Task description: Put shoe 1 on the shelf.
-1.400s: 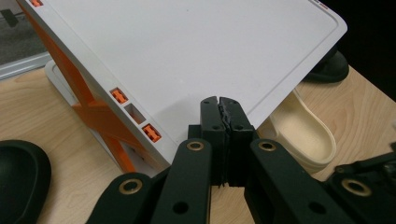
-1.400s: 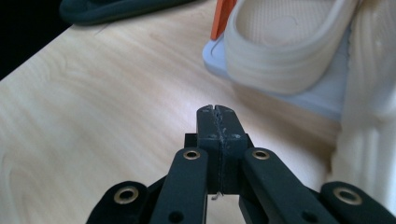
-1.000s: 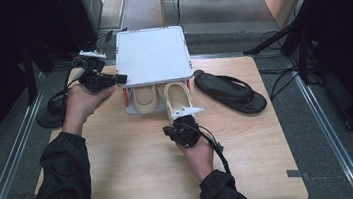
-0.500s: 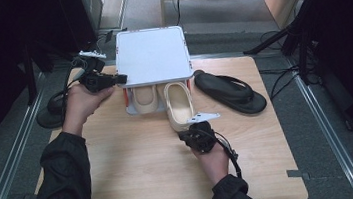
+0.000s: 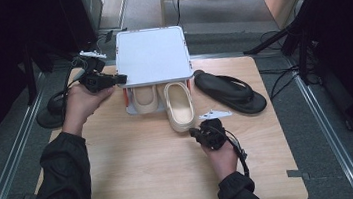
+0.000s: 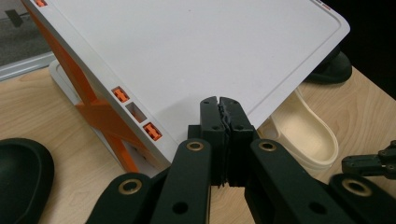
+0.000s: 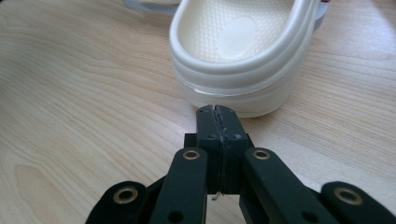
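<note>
A white shelf (image 5: 152, 57) on orange legs stands at the back of the wooden table. Under it sit two cream clogs: the left one (image 5: 143, 101) tucked in, the right one (image 5: 179, 106) sticking out toward me. My left gripper (image 5: 121, 78) is shut and empty, its tips at the left edge of the shelf (image 6: 187, 46); its jaws (image 6: 219, 100) press together. My right gripper (image 5: 195, 132) is shut and empty, just behind and right of the protruding clog's heel. Its closed tips (image 7: 215, 110) sit a little short of that clog's heel (image 7: 243, 79).
A black flip-flop (image 5: 231, 93) lies on the table right of the shelf. A dark rounded thing (image 5: 51, 110) sits by the table's left edge, also seen as a black shape (image 6: 18, 172) beside my left gripper. Bare wood (image 5: 147, 173) spreads across the front.
My right gripper has slid to the right and slightly toward me, away from the protruding clog's heel. The left gripper and both clogs have stayed put.
</note>
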Tool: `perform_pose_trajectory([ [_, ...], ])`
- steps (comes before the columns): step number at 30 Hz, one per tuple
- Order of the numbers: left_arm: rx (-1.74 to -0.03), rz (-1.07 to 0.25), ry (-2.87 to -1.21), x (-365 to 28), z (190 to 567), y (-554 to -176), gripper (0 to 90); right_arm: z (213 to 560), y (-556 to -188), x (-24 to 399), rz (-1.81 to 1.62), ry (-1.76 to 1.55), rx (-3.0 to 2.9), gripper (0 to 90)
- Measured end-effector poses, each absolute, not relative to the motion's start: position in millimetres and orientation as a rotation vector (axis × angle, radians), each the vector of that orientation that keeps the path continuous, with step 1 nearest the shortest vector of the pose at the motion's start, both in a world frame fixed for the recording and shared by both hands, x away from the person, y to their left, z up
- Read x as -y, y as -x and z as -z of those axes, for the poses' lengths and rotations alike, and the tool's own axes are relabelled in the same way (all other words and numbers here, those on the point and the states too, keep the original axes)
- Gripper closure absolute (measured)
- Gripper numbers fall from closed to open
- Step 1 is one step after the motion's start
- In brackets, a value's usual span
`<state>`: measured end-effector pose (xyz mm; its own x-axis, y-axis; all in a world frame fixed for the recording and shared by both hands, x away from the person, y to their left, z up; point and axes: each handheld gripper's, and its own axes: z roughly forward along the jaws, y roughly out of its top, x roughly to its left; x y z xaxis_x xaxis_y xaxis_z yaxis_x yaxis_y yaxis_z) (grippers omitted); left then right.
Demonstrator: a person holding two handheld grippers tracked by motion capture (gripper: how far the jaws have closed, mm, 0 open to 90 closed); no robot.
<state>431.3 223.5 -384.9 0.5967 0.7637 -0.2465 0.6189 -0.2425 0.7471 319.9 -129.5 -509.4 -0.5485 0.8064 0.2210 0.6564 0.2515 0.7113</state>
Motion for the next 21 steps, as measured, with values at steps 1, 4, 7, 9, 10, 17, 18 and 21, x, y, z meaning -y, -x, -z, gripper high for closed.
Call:
perform_pose_trajectory([
  [1,-1.102,-0.211,-1.956,-223.5,384.8,-431.2,89.6,509.9,-320.8,129.3,-1.172,-1.388,-2.328,90.0],
  [4,-1.102,-0.212,-1.960,-223.2,384.6,-431.3,89.6,512.8,-325.0,129.1,-1.166,-1.395,-2.327,90.0],
  [7,-1.100,-0.216,-1.964,-222.7,384.4,-431.5,89.6,514.7,-329.7,128.2,-1.160,-1.412,-2.333,90.0],
  [9,-1.103,-0.214,-1.961,-223.2,384.5,-431.5,89.6,515.7,-332.0,127.6,-1.171,-1.422,-2.327,90.0],
  [10,-1.104,-0.208,-1.961,-223.6,384.4,-431.7,89.6,515.8,-332.6,127.6,-1.172,-1.423,-2.328,90.0],
  [17,-1.101,-0.190,-1.941,-225.9,386.1,-432.0,89.5,513.3,-339.3,122.8,-1.146,-1.418,-2.348,90.0],
  [18,-1.101,-0.186,-1.941,-226.8,386.2,-432.2,89.6,513.9,-341.0,120.9,-1.144,-1.423,-2.354,90.0],
  [21,-1.102,-0.186,-1.942,-226.5,386.0,-432.3,89.6,515.5,-344.6,116.7,-1.167,-1.414,-2.351,90.0],
])
